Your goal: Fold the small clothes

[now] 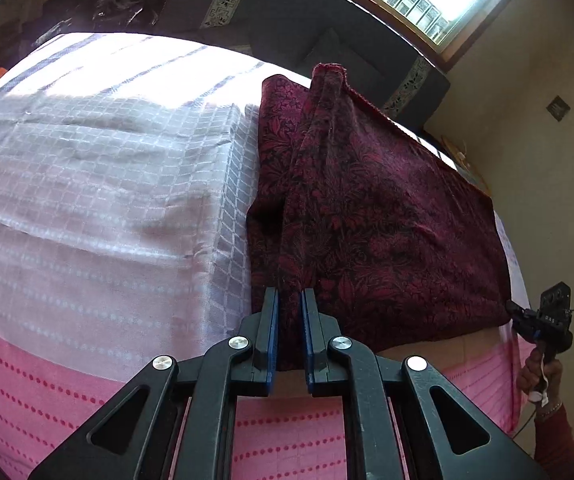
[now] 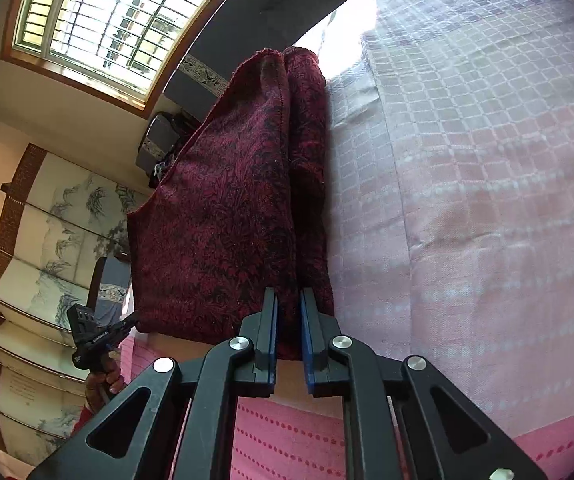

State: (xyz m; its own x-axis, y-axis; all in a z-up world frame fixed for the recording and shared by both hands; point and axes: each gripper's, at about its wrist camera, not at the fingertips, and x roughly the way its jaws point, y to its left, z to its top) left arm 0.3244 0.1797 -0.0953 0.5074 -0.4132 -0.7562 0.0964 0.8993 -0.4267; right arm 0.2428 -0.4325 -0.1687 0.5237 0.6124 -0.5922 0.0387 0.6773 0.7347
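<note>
A dark red garment [image 1: 371, 216] with a black floral print is lifted off a bed, stretched between both grippers. My left gripper [image 1: 289, 294] is shut on one near corner of it. My right gripper [image 2: 289, 294] is shut on the other near corner of the garment [image 2: 223, 224]. In the left wrist view the right gripper [image 1: 513, 306] shows at the cloth's far right corner. In the right wrist view the left gripper [image 2: 133, 318] shows at the cloth's lower left corner. A folded part of the cloth hangs beside each held edge.
The bed is covered by a pale checked sheet [image 1: 99, 168] over a pink dotted sheet [image 1: 27, 384]. A dark headboard [image 1: 287, 12] and a bright barred window [image 2: 115, 24] stand behind. A painted folding screen [image 2: 43, 252] stands by the wall.
</note>
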